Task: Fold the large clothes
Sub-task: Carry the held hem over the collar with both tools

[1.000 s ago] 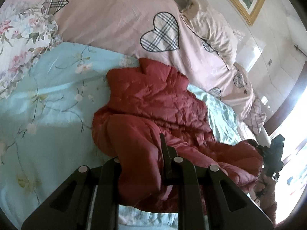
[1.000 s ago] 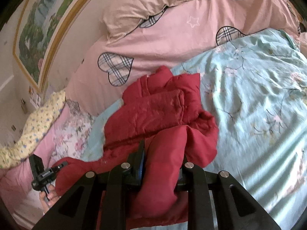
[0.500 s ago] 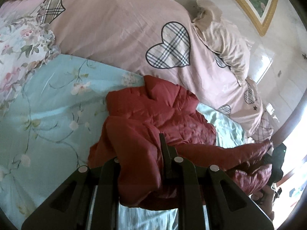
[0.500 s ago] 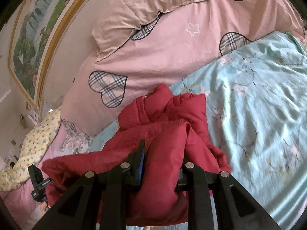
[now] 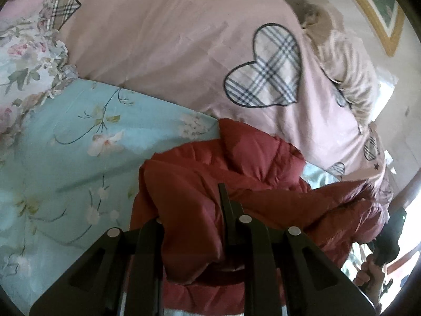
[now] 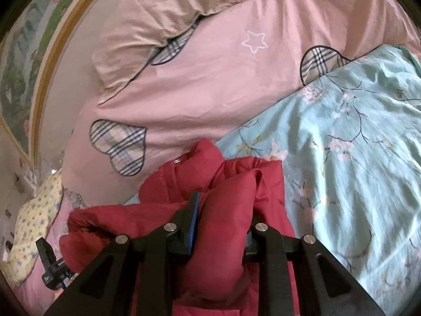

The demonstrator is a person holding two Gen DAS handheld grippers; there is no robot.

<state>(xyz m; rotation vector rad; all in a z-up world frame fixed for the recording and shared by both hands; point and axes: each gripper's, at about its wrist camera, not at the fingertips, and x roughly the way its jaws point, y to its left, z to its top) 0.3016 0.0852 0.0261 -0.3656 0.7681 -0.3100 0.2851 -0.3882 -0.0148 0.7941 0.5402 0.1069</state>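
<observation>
Puffy red quilted jacket (image 5: 226, 173) just got carried further up the bed toward the pink heart-print duvet (image 5: 163, 42), left gripper (image 5: 194, 210) and right gripper (image 6: 223, 210) each pinching a bunched edge, so the fold's mid-way.

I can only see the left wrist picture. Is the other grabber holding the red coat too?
Observer: Yes. In the right wrist view the right gripper is clamped on a puffy fold of the red coat.
Child: Is there a star anywhere? I only see hearts.
Observer: Yes, a white outlined star sits on the pink quilt, and a small dark one near the top edge.
Child: Can you see my grabber from there?
Observer: Only a bit of the left gripper shows, low on the left edge. Beside it lies a yellow cloth with blue dots.
</observation>
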